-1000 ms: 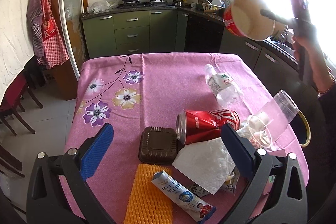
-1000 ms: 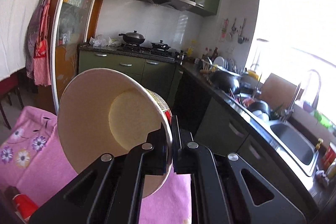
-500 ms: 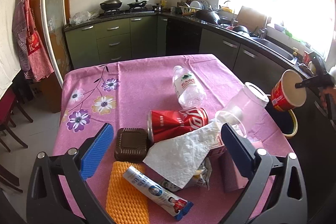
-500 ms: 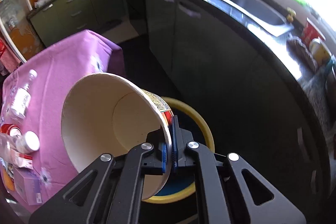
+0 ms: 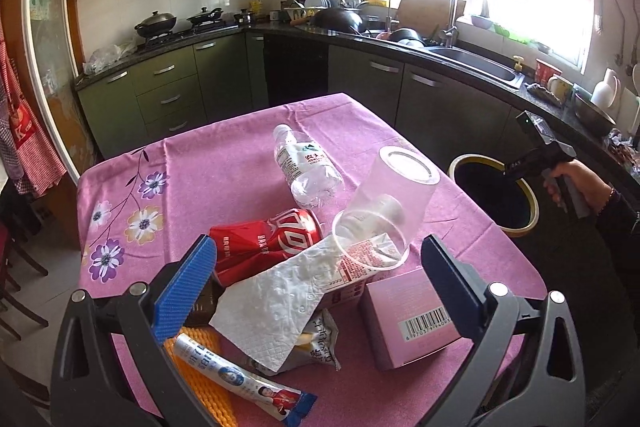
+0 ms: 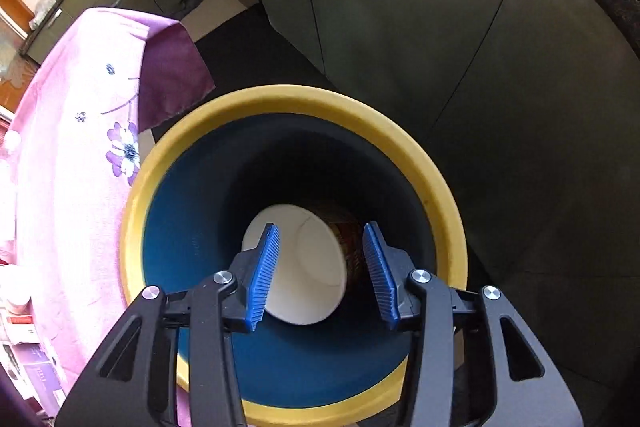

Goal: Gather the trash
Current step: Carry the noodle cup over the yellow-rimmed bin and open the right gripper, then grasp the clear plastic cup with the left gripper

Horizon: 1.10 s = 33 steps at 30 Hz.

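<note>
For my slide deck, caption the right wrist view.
Open right gripper above yellow-rimmed bin, paper noodle cup lying inside.

— What do I have on the table (image 5: pixel 192 163) from the left wrist?

— I see the bottle (image 5: pixel 306 169) lying far centre, the can (image 5: pixel 264 241) on its side nearer and to its left, and the tipped plastic cup (image 5: pixel 384 211) to the can's right. The napkin (image 5: pixel 276 303) lies in front of the can, over the snack wrappers (image 5: pixel 320 345); the box (image 5: pixel 408 315) sits near right.

— And the bin?

— I find the bin (image 6: pixel 280 103) on the floor just right of the table, with the paper bowl (image 6: pixel 304 267) lying inside it, on its side.
</note>
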Each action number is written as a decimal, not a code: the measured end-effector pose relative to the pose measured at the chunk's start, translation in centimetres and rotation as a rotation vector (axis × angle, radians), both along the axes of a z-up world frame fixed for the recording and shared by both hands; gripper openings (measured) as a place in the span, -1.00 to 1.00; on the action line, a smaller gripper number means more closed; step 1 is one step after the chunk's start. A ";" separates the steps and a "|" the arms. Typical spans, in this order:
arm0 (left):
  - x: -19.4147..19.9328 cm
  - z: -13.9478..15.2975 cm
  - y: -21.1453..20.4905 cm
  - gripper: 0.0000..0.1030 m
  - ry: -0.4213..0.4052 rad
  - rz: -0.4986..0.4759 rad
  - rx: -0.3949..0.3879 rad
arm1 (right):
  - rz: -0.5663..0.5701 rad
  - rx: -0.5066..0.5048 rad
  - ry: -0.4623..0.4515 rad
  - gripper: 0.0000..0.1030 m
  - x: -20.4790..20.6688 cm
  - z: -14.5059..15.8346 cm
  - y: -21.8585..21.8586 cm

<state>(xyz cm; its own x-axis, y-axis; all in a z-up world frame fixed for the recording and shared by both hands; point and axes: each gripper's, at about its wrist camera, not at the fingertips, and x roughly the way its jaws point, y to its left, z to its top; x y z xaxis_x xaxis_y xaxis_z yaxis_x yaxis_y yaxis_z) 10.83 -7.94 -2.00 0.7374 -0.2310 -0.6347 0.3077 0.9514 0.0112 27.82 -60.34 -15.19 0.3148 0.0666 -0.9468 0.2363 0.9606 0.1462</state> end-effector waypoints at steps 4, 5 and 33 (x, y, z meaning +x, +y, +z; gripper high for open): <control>1.1 -0.3 -2.1 0.89 -0.008 -0.074 0.033 | 0.034 0.032 -0.073 -0.14 -3.1 2.5 1.3; 1.4 -0.4 -2.7 0.89 -0.011 -0.095 0.044 | 0.046 0.041 -0.099 -0.14 -4.2 3.2 1.8; 7.6 -4.0 -8.0 0.19 0.098 -0.202 0.146 | 0.133 0.118 -0.253 0.01 -12.4 5.4 9.2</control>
